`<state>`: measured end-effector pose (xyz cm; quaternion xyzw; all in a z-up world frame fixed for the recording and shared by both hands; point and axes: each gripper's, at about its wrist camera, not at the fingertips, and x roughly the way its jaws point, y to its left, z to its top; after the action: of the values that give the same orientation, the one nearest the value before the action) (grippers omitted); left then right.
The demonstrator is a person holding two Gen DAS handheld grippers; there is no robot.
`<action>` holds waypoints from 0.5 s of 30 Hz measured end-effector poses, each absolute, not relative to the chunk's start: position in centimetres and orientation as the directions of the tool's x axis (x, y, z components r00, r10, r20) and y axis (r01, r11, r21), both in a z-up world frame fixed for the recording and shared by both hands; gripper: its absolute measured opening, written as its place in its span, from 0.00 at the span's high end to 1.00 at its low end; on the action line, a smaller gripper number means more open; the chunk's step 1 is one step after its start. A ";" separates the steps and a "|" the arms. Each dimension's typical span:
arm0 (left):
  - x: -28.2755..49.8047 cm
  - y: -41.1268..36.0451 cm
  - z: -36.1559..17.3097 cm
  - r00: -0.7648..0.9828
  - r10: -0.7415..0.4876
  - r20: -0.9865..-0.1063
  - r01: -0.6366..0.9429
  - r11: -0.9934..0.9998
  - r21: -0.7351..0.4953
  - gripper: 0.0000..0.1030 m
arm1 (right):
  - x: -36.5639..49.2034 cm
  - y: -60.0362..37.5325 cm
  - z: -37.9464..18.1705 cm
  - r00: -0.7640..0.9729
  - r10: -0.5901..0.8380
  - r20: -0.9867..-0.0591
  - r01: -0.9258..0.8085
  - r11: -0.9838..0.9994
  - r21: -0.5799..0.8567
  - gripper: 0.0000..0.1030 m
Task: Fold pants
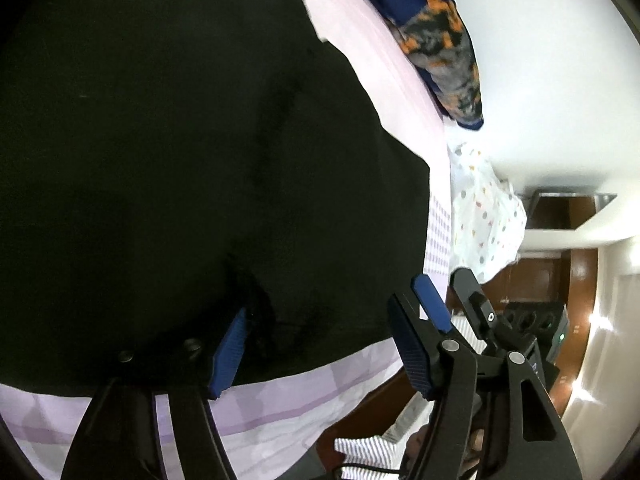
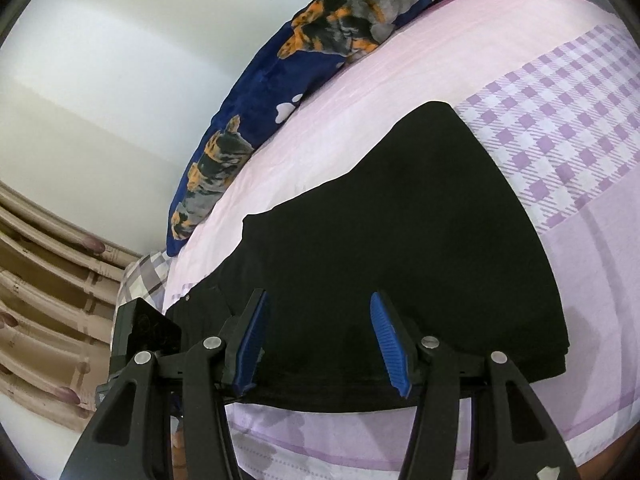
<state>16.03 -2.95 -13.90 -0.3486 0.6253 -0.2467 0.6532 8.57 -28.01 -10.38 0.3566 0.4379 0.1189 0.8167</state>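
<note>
Black pants (image 1: 200,160) lie flat on a pink and purple checked bedsheet (image 1: 384,80) and fill most of the left wrist view. My left gripper (image 1: 318,306) is open low over their near edge, its blue pads wide apart with flat black cloth in the gap. To its right are the fingers (image 1: 434,306) of my right gripper. In the right wrist view the pants (image 2: 400,220) look folded into a stack. My right gripper (image 2: 318,296) is open over the near hem, the cloth lying flat between its pads. The left gripper's black body (image 2: 146,330) sits just left of it.
A navy blanket with orange-grey dog prints (image 2: 280,92) runs along the white wall behind the bed. White dotted fabric (image 1: 488,216) hangs at the bed's far corner above brown floor and a dark device (image 1: 536,320). Beige curtains (image 2: 40,280) stand at the left. A striped sleeve (image 1: 360,452) is below.
</note>
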 end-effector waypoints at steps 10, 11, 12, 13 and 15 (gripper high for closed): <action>14.9 -3.1 -13.7 0.131 -0.707 -0.696 -0.093 0.690 -0.718 0.90 | 8.8 -28.3 -11.5 0.551 0.444 -0.706 0.188 0.759 0.624 0.51; 14.8 -3.2 -13.3 0.139 -0.697 -0.704 -0.075 0.701 -0.709 0.91 | 8.8 -28.3 -11.7 0.544 0.441 -0.714 0.196 0.760 0.619 0.51; 14.7 -3.2 -13.1 0.146 -0.690 -0.709 -0.064 0.708 -0.703 0.91 | 8.8 -28.3 -11.8 0.539 0.441 -0.717 0.202 0.759 0.618 0.51; 14.5 -3.1 -12.8 0.155 -0.682 -0.714 -0.053 0.716 -0.696 0.91 | 8.8 -28.3 -11.9 0.539 0.442 -0.717 0.203 0.758 0.620 0.51; 14.4 -3.0 -12.5 0.164 -0.676 -0.719 -0.046 0.723 -0.690 0.92 | 8.8 -28.3 -11.9 0.538 0.440 -0.720 0.203 0.761 0.617 0.51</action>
<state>14.41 -3.00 -12.55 -0.2974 0.6064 -0.2240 0.7026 8.81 -28.34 -11.93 0.3382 0.4752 0.0730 0.8090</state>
